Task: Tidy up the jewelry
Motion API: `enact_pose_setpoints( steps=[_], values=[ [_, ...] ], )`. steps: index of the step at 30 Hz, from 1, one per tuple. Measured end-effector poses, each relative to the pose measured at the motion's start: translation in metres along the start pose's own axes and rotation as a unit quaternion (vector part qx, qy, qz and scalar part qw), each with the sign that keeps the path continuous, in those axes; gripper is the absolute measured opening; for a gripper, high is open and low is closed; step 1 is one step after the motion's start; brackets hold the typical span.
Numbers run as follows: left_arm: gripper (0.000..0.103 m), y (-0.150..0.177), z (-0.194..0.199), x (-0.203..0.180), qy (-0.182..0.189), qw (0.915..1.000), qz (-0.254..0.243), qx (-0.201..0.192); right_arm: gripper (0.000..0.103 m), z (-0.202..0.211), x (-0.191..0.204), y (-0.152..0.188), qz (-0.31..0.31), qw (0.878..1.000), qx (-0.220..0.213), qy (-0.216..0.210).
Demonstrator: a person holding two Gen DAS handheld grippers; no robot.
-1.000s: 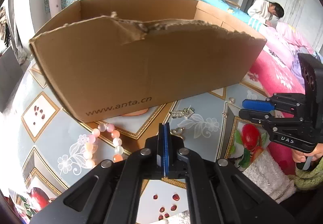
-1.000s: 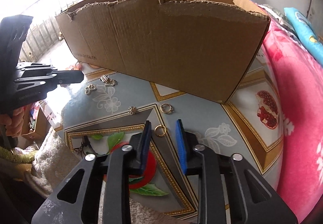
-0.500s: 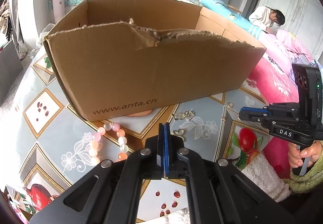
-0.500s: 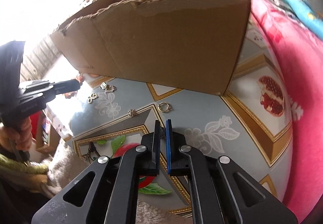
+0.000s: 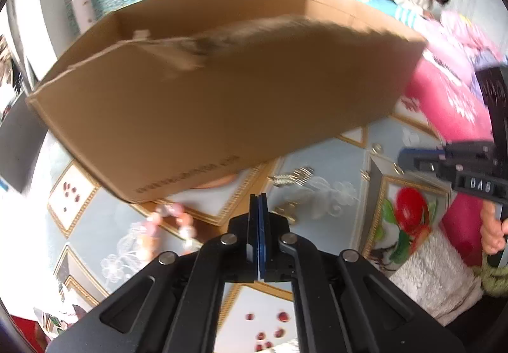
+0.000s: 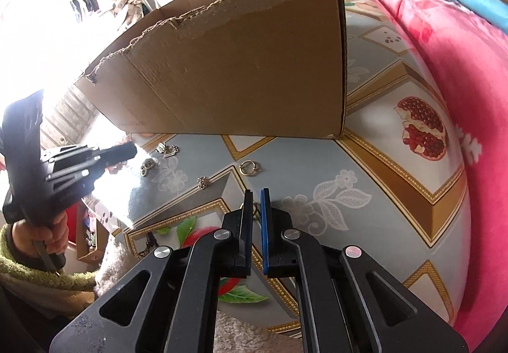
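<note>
1. Two hand-held black grippers with blue finger pads show above a table covered by a glossy oilcloth printed with pomegranates, white flowers and gold borders.
2. Left gripper: its two pads are pressed flat together with nothing visible between them. It hangs over the cloth just in front of the box. In the right wrist view it appears at the left edge, held by a hand in a green knit sleeve.
3. Right gripper: its pads stand nearly together, with a thin slit between them. A small gold ring shows in that slit, apparently pinched, lifted above the cloth. The left wrist view shows this gripper at the right edge.
4. Large brown cardboard box with a torn top rim stands open on the cloth, behind both grippers; small dark lettering runs along its lower front.
5. Jewelry lies on the cloth in front of the box, apart from both grippers:
 - a gold hoop earring, nearest the right gripper;
 - a small silver stud-like piece;
 - a gold figure-eight clasp;
 - a cluster of silver clips, close to the box;
 - a pink and white bead bracelet, blurred, near the box's left corner.
6. Pink flowered bedding lies along the table's right side.
</note>
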State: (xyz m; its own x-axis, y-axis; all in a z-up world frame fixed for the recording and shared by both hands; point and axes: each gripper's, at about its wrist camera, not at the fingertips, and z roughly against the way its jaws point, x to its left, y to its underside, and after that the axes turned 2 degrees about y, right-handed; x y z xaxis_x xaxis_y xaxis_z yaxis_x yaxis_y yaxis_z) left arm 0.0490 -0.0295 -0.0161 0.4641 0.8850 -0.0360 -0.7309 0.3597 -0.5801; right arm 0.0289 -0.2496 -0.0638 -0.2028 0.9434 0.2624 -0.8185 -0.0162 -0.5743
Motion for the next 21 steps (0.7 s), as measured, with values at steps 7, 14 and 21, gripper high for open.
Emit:
enact_pose_setpoints(
  steps=[7, 14, 21],
  values=[
    [0.000, 0.006, -0.002, -0.014, 0.026, 0.9996, 0.008, 0.012, 0.003, 0.000, 0.003, 0.002, 0.003, 1.000, -0.002, 0.001],
    [0.011, 0.008, 0.008, -0.007, 0.051, 0.9983, 0.027, 0.002, 0.005, 0.000, 0.003, 0.002, 0.004, 1.000, -0.003, 0.000],
    [0.027, 0.006, -0.003, -0.022, 0.035, 0.9992, -0.015, 0.012, 0.005, 0.000, 0.003, 0.002, 0.003, 1.000, -0.002, 0.000]
  ],
)
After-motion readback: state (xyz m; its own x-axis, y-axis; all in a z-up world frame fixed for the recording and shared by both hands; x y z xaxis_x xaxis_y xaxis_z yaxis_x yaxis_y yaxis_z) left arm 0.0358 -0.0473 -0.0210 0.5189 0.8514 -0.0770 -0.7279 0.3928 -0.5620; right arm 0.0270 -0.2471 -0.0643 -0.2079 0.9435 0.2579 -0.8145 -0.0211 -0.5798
